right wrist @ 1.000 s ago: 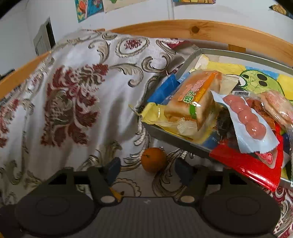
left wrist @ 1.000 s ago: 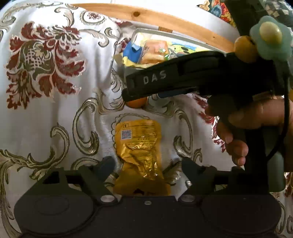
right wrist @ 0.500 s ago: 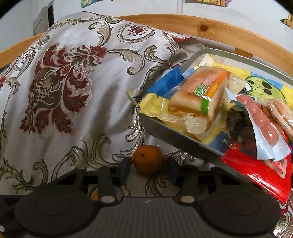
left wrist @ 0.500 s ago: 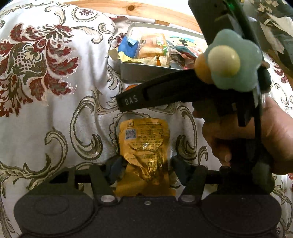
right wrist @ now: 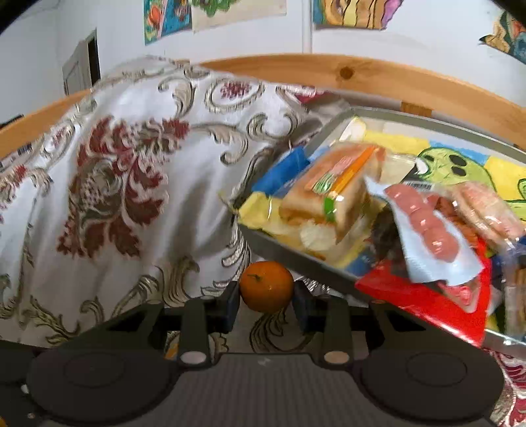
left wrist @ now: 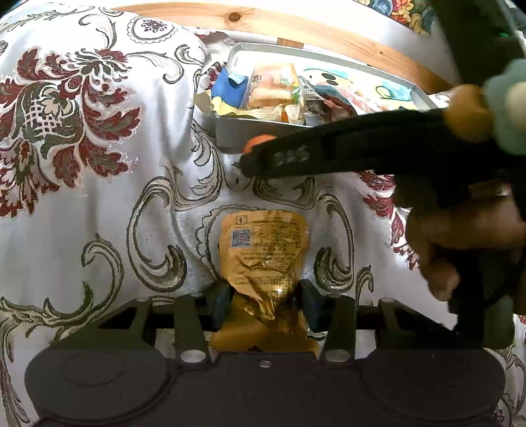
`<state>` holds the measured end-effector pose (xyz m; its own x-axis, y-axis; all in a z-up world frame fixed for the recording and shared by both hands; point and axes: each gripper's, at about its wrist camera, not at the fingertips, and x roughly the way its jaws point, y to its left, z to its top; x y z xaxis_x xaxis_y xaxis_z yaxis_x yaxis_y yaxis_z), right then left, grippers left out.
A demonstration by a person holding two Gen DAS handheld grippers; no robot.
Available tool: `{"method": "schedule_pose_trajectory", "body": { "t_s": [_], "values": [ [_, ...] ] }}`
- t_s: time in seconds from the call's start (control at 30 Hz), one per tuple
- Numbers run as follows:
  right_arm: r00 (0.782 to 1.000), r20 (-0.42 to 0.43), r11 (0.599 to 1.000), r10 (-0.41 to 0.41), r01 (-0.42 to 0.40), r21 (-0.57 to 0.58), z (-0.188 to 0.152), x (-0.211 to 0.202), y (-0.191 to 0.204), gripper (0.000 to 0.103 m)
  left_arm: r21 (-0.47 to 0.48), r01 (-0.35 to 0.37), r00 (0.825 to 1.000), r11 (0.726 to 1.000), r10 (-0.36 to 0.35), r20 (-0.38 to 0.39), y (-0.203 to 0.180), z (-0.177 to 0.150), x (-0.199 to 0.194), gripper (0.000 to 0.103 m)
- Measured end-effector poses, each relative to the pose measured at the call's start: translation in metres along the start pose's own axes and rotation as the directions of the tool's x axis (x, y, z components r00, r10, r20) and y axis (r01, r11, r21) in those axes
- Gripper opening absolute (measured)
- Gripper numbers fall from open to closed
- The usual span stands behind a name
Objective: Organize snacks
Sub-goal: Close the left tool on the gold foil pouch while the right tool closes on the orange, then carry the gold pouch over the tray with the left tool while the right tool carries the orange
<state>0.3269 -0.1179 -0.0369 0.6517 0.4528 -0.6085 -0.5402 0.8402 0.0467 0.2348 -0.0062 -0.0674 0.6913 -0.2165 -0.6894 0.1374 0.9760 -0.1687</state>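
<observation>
Pinching yellow packet (left wrist: 264, 259): left gripper (left wrist: 263, 300) | bracketing orange (right wrist: 265, 285): right gripper (right wrist: 265, 305), contact unclear | tray (right wrist: 296, 259) just behind

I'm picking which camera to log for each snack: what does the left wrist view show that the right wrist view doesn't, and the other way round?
Only the left wrist view shows the yellow foil snack packet lying on the patterned cloth between the left gripper's jaws, plus the hand holding the right gripper's body. Only the right wrist view shows the right gripper with its jaws around the orange, the sausage pack and the wall posters. Both show the grey tray, the wrapped sandwich and the wooden rail.
</observation>
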Motion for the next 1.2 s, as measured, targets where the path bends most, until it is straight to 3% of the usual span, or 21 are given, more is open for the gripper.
{"method": "schedule_pose_trajectory", "body": {
  "t_s": [0.17,0.33,0.7,0.87,1.03,1.2],
  "values": [
    [0.999,0.043,0.999,0.029,-0.03,0.023,0.003,-0.017,-0.006,0.039,-0.06,0.03,1.0,0.998,-0.031,-0.007,0.004,0.003,-0.007,0.046],
    [0.994,0.078,0.995,0.083,-0.086,0.043,0.003,-0.034,-0.015,0.039,-0.057,0.03,0.999,0.998,-0.029,0.022,0.0,0.003,-0.013,0.046],
    [0.981,0.18,0.992,0.078,-0.095,0.088,0.008,-0.082,-0.03,0.039,-0.036,0.061,0.984,0.998,-0.054,0.169,-0.009,0.007,-0.034,0.046],
    [0.973,0.227,0.986,0.045,-0.08,0.144,0.014,-0.099,-0.046,0.039,-0.066,0.075,0.974,0.995,-0.059,0.218,-0.014,0.028,-0.044,0.046],
    [0.97,0.243,0.981,-0.018,-0.029,0.19,0.016,-0.102,-0.066,0.039,-0.083,0.08,0.947,0.993,-0.049,0.319,-0.027,0.064,-0.047,0.046],
    [0.963,0.254,0.969,-0.093,0.029,0.245,0.015,-0.109,-0.09,0.039,-0.08,0.079,0.931,0.994,-0.045,0.362,-0.046,0.105,-0.029,0.046]
  ]
}}
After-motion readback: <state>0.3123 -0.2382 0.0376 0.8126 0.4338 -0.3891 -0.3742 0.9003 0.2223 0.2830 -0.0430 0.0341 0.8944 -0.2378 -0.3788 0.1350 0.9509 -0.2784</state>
